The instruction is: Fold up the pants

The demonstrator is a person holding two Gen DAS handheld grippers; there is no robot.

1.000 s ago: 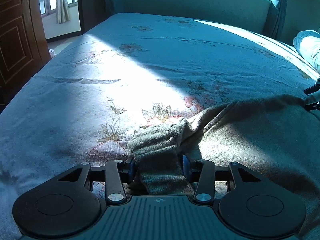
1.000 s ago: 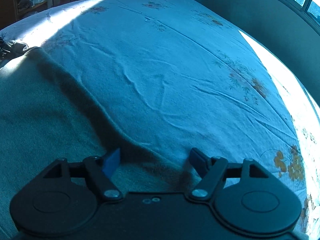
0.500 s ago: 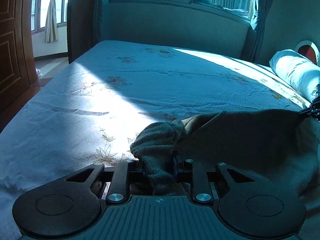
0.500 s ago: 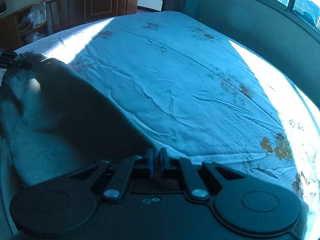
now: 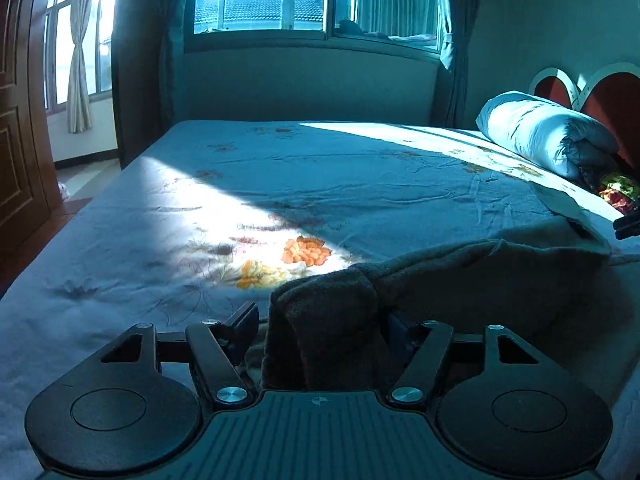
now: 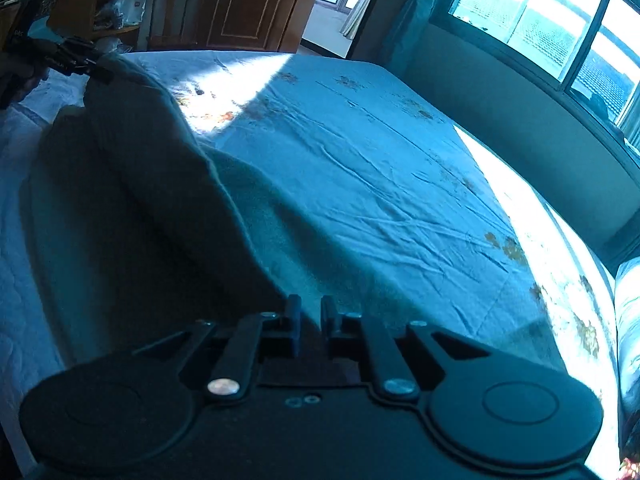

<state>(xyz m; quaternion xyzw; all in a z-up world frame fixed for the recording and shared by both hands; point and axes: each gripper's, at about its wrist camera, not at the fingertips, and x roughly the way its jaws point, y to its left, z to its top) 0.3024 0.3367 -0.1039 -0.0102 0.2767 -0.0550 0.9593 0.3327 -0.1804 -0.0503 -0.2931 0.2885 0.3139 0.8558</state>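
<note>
Both grippers raised, level with each other.
Left gripper (image 5: 322, 330) fingers spread wide; right gripper (image 6: 310, 318) fingers nearly together.

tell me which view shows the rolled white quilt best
Left wrist view: the rolled white quilt lies whole by the red headboard. The right wrist view catches only a pale sliver at its right edge.

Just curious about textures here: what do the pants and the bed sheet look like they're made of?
The pants look like thick, fuzzy knit or fleece: matte, nappy surface, soft rounded folds. The bed sheet looks like thin woven fabric, perhaps cotton: smooth, finely creased, with a printed flower pattern.
</note>
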